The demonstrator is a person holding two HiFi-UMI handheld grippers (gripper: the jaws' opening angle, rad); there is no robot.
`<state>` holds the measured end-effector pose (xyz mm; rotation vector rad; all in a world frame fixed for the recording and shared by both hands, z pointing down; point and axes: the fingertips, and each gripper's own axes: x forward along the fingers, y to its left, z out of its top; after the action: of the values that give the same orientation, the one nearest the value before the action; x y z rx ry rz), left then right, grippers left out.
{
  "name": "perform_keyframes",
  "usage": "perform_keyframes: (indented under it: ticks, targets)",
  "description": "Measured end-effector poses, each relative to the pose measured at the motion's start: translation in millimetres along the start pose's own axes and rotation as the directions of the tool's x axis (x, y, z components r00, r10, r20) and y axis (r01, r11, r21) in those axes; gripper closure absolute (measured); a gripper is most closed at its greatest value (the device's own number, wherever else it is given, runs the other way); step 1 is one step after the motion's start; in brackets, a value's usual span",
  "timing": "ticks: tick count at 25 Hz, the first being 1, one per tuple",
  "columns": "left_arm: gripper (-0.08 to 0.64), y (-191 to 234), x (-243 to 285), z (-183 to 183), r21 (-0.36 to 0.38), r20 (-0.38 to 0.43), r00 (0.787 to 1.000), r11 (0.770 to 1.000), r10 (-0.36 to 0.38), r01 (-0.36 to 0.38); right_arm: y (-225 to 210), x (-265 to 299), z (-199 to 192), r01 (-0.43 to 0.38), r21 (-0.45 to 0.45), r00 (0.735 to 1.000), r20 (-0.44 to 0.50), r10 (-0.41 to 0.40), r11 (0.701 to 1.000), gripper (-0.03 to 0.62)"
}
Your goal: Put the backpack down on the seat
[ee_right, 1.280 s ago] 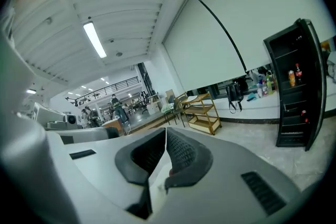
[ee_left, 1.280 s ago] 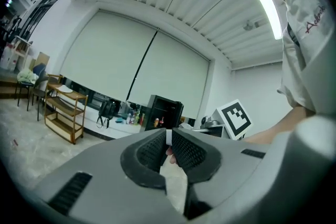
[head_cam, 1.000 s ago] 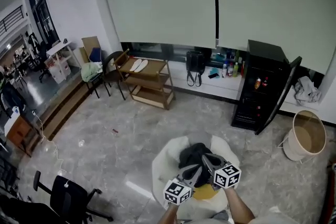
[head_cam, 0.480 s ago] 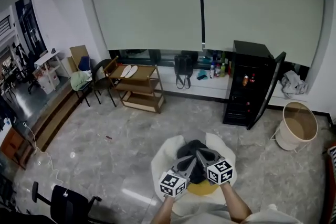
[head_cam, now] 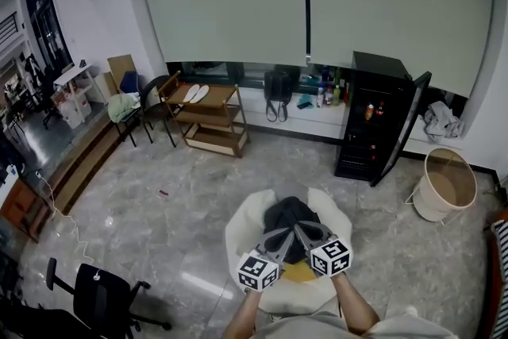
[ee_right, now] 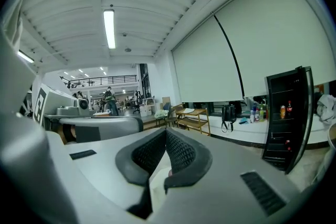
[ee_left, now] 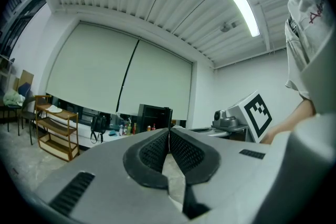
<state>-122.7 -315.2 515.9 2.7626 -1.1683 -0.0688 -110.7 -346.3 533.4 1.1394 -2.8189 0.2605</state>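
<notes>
Both closed & empty, L gripper (head_cam: 279, 238) & R gripper (head_cam: 302, 232) hung w/ tips over black fabric backpack (head_cam: 287, 212), lying on cream round beanbag seat (head_cam: 236, 238); equally near.

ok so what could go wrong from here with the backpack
The backpack lies on a rounded, soft-looking white seat, so it may slump or slide toward the floor. The left gripper and right gripper hang close over it with fingers shut; pulling away carelessly might snag it.
</notes>
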Motion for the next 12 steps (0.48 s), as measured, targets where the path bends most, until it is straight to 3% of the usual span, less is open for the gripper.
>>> perform_keyframes:
  ticks: [12]
  targets:
    - [0.526, -118.2, -0.4, -11.2, -0.003, -0.006, 1.000, 1.000, 0.009, -0.009, 10.9, -115.7, -17.8, -0.041, 0.022, 0.999, -0.009, 0.041, 0.999, 0.565]
